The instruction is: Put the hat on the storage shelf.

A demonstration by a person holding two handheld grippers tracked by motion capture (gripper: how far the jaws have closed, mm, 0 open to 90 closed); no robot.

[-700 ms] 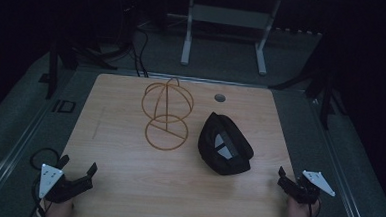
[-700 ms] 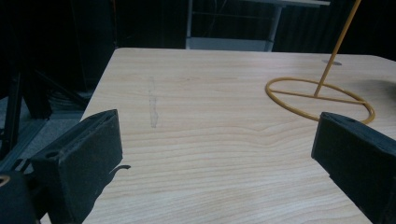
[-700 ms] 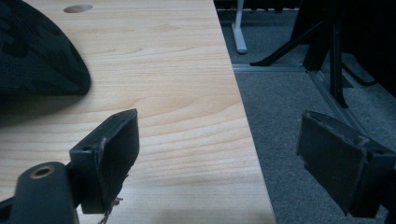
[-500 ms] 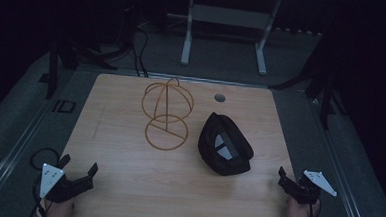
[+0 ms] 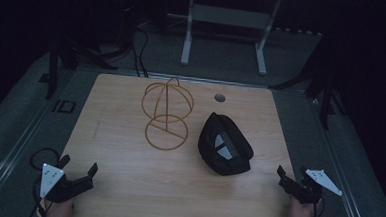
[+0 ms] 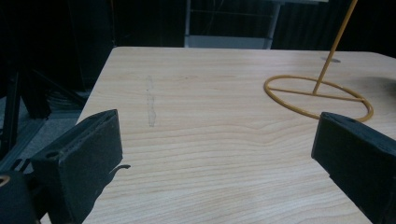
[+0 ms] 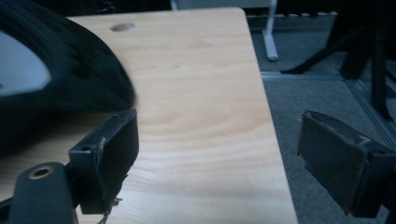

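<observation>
At the near edge of the wooden bench (image 5: pixel 126 195), the left gripper (image 5: pixel 77 175) sits at the near left corner with its fingers (image 6: pixel 81 163) spread wide apart and nothing between them. The right gripper (image 5: pixel 290 179) sits at the near right corner, its fingers (image 7: pixel 109 156) likewise apart and empty; one stands over the bench edge, the other over the grey floor (image 7: pixel 322 102). Farther in, right of centre, a black cap (image 5: pixel 225 144) lies on the bench, apart from the right gripper but the closest thing to it. Left of the cap, a gold wire stand (image 5: pixel 166 114) rises upright from its ring base. Beyond both, a small round hole (image 5: pixel 220 97) marks the far side of the bench.
</observation>
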